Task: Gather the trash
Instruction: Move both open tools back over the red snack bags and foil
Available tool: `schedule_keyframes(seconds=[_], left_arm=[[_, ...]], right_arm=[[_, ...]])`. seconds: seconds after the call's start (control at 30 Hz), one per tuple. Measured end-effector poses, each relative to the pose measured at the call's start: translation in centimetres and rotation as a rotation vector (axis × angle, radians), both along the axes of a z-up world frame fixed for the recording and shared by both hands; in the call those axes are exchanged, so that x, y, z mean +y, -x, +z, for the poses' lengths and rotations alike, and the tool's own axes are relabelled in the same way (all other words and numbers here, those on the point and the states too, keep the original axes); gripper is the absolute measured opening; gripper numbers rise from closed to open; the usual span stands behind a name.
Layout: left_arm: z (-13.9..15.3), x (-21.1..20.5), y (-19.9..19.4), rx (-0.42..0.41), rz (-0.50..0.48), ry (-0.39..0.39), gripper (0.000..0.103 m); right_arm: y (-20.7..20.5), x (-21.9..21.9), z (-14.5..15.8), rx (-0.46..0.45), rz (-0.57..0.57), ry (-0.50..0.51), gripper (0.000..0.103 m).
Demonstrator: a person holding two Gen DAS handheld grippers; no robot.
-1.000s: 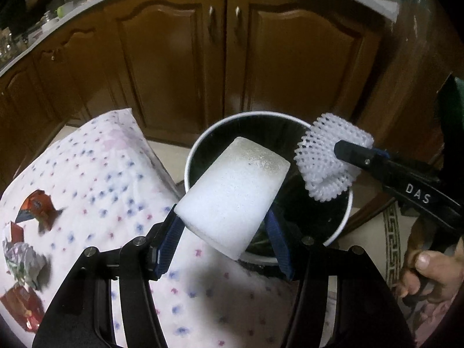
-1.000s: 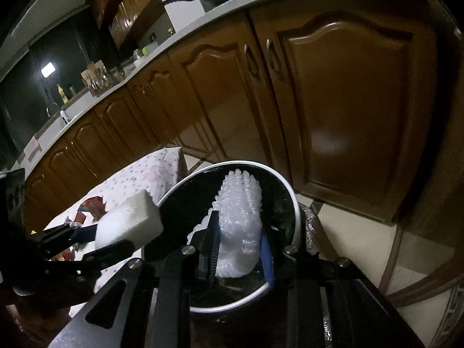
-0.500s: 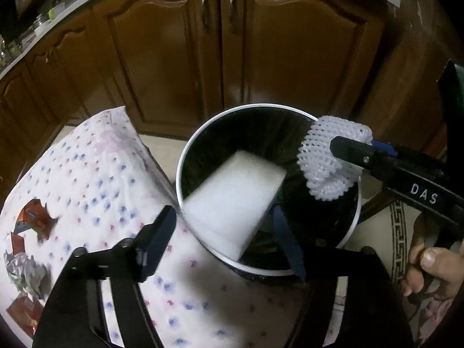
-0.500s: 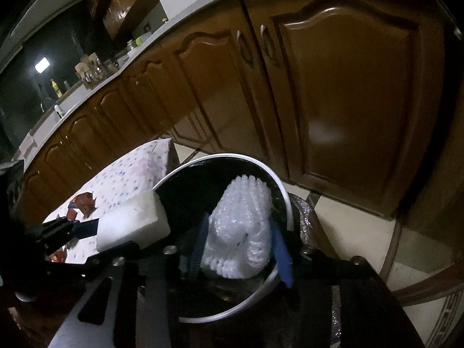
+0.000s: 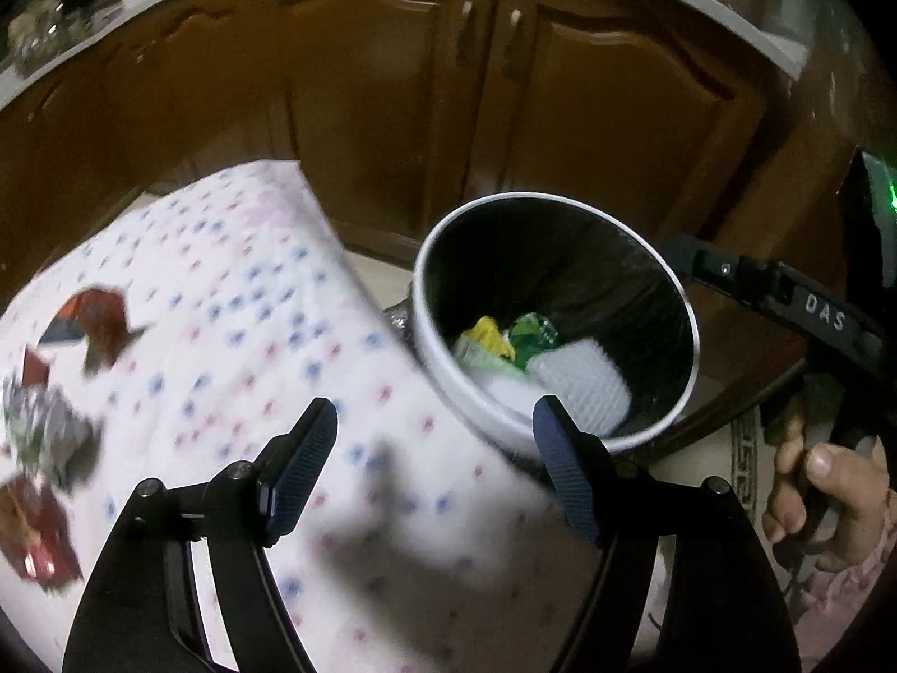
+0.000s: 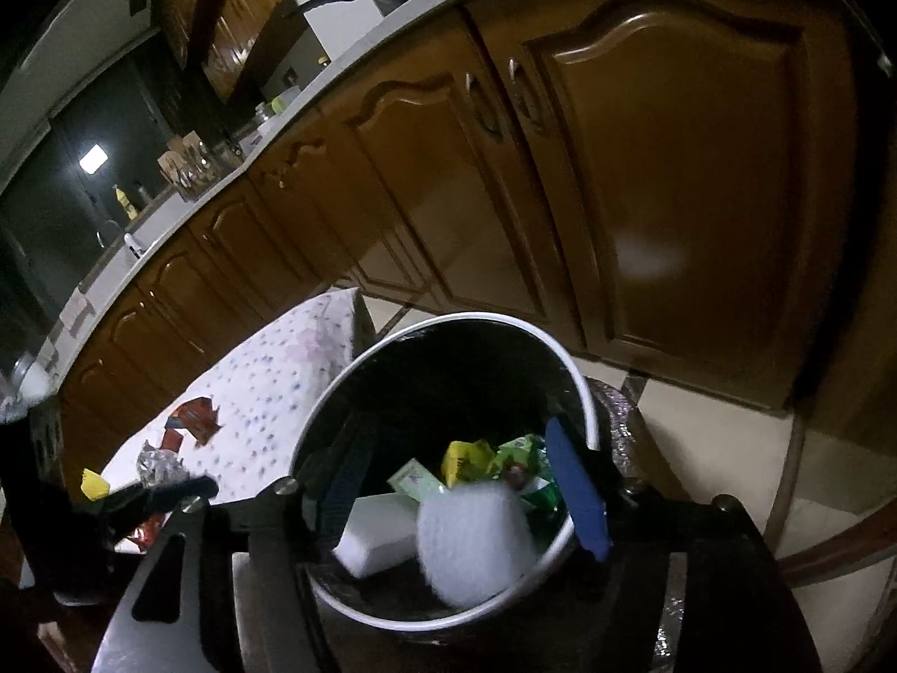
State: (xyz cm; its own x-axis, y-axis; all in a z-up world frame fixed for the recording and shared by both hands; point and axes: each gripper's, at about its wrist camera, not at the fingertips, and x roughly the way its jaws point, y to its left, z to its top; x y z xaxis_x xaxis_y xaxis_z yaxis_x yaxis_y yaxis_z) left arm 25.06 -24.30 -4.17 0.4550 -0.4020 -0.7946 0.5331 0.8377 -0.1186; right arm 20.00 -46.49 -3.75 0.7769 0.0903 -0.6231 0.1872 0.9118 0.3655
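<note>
A white bin (image 5: 448,387) with a black liner stands on the floor beside the table; it also shows in the right wrist view (image 6: 583,392). Inside lie a white foam block (image 6: 375,538), a white foam net (image 6: 476,538) and yellow and green wrappers (image 6: 493,460). My left gripper (image 5: 434,454) is open and empty over the table's edge, next to the bin. My right gripper (image 6: 454,482) is open and empty just above the bin. Red wrappers (image 5: 89,319) and crumpled foil (image 5: 39,426) lie on the dotted tablecloth (image 5: 252,336).
Brown cabinet doors (image 5: 392,101) stand close behind the bin and table. The tiled floor (image 6: 701,426) runs to the right of the bin. The right gripper's black body (image 5: 785,297) and the holding hand (image 5: 813,499) are at the right of the left wrist view.
Both grippers opened. The foam block dropped from the left one and the foam net from the right one into the bin. The left gripper drew back over the table.
</note>
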Motion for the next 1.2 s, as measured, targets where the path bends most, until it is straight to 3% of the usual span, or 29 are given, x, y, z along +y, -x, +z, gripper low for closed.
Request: schedule_keyframes(seconds=[0.17,0.3,0.67,0.83,0.97,1.2], left_arm=[[-0.2,4.7,1.7,-0.003,0.091,0.054,0.074],[-0.7,8.8,3.3,-0.007,0.167,0.074,0.074],[-1.0,20.6,6.7,-0.047,0.417,0.103,0.074],[-1.5,24.6,6.9,-0.046,0.500,0.102,0.074],[-2.0,27.4,6.6,-0.032,0.559,0.113,0.074],[-2.1,29.9,5.6,-0.032,0.603,0.127,0.074]], right_arm=[[0.9,2.3,0.4,-0.024,0.027,-0.008,0.066],[2.4,5.2,0.3,-0.058,0.048,-0.026,0.078],[3.1,14.4,-2.5,-0.018,0.208,-0.090,0.078],[2.6,18.8,-3.3,-0.003,0.301,-0.081,0.079],[2.2,21.7,-3.4,-0.019,0.353,-0.058,0.085],[0.0,25.0,-3.6,0.003,0.439,-0.087,0.085]])
